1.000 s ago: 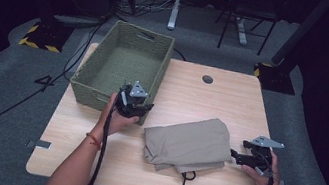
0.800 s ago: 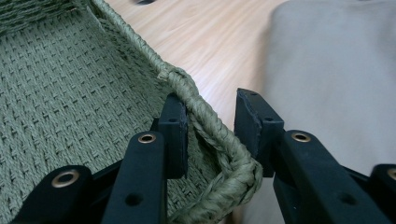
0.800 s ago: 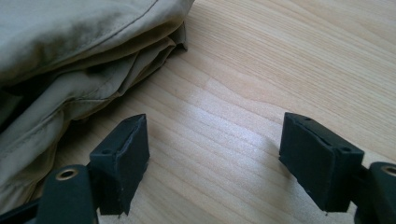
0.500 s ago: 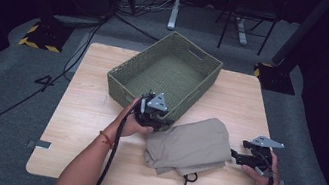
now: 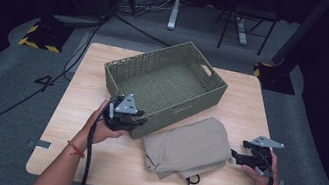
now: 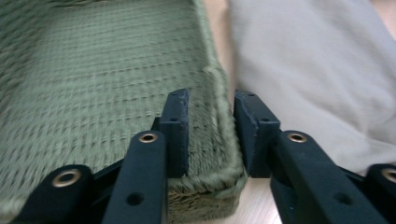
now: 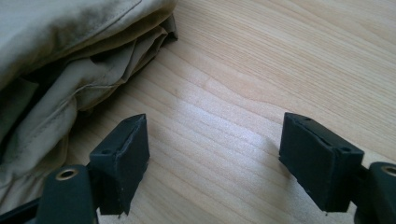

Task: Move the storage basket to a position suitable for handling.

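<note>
Gripping: the left gripper is clamped on the near corner wall of the olive-green woven rectangular basket, one jaw inside the rim and one outside; its jaws have just been easing a little wider, with the wall between them.
Left gripper view: the basket's corner rim stands squeezed between the two black jaws of the left gripper, the woven floor stretching away to the left.
Basket: it sits askew on the light wooden table, at the middle, its near long wall just beside the cloth.
Cloth: the folded beige fabric bundle lies on the near right part of the table, between the two grippers, a black drawstring loop showing at its near edge.
Right gripper: the right gripper rests low at the table's right edge, jaws spread wide and grasping nothing, tips pointing at the cloth's right side.
Right gripper view: bare wood lies between the parted jaws of the right gripper; the cloth's folded edge is just beside the left jaw, apart from it.
</note>
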A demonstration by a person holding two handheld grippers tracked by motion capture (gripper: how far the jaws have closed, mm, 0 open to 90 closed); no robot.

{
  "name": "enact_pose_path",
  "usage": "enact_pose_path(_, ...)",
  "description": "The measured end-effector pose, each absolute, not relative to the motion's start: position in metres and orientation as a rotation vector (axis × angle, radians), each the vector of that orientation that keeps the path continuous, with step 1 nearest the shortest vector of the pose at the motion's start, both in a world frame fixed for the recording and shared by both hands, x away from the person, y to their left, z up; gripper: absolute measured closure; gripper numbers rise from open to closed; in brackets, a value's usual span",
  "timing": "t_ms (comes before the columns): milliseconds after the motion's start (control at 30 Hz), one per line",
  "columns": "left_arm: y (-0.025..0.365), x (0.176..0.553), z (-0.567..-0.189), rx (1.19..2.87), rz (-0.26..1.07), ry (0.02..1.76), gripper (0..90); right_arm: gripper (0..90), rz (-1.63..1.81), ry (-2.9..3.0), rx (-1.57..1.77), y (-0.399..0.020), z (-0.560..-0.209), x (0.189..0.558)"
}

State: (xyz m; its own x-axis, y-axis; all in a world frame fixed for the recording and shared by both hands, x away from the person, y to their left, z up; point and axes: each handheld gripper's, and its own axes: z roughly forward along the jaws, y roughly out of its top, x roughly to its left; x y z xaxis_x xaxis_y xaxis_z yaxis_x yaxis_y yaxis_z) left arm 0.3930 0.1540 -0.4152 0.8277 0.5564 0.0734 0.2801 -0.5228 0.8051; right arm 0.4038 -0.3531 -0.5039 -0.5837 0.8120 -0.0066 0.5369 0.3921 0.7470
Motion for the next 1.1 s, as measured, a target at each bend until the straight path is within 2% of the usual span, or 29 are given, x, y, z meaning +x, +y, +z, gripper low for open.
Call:
enact_pose_path(100,0.169,0.392,-0.412,2.109,0.427,0.657,56.5,24.3,1.02,2.284,1.167,-0.353,-0.504,0.404)
enact_pose_path(200,0.178,0.391,-0.408,2.047,0.431,0.712,45.8,24.3,1.02,2.284,1.167,-0.353,-0.504,0.404)
enact_pose_path(267,0.183,0.39,-0.403,1.994,0.456,0.771,35.2,24.3,1.022,2.284,1.167,-0.353,-0.504,0.404)
enact_pose_path(367,0.191,0.39,-0.397,1.904,0.452,0.851,26.4,24.3,1.02,2.284,1.167,-0.353,-0.504,0.404)
enact_pose_path(467,0.195,0.396,-0.398,1.874,0.603,1.084,22.7,24.3,1.022,2.285,1.167,-0.353,-0.504,0.404)
enact_pose_path(567,0.199,0.403,-0.405,1.814,0.626,1.219,20.8,24.3,1.022,2.285,1.167,-0.353,-0.504,0.404)
enact_pose_path(700,0.196,0.409,-0.416,1.814,0.635,1.281,17.2,24.3,1.021,2.284,1.167,-0.353,-0.504,0.404)
enact_pose_path(767,0.197,0.414,-0.421,1.788,0.571,1.299,16.9,24.3,1.021,2.285,1.167,-0.353,-0.504,0.404)
enact_pose_path(933,0.191,0.424,-0.429,1.78,0.522,1.31,17.3,24.2,1.021,2.286,1.166,-0.353,-0.504,0.404)
enact_pose_path(967,0.187,0.425,-0.43,1.796,0.531,1.305,19.5,24.2,1.022,2.285,1.167,-0.353,-0.504,0.404)
enact_pose_path(1033,0.18,0.428,-0.431,1.834,0.598,1.309,18.5,24.2,1.021,2.285,1.166,-0.353,-0.504,0.404)
enact_pose_path(1100,0.178,0.431,-0.431,1.851,0.602,1.298,19.7,24.2,1.024,2.288,1.163,-0.353,-0.504,0.404)
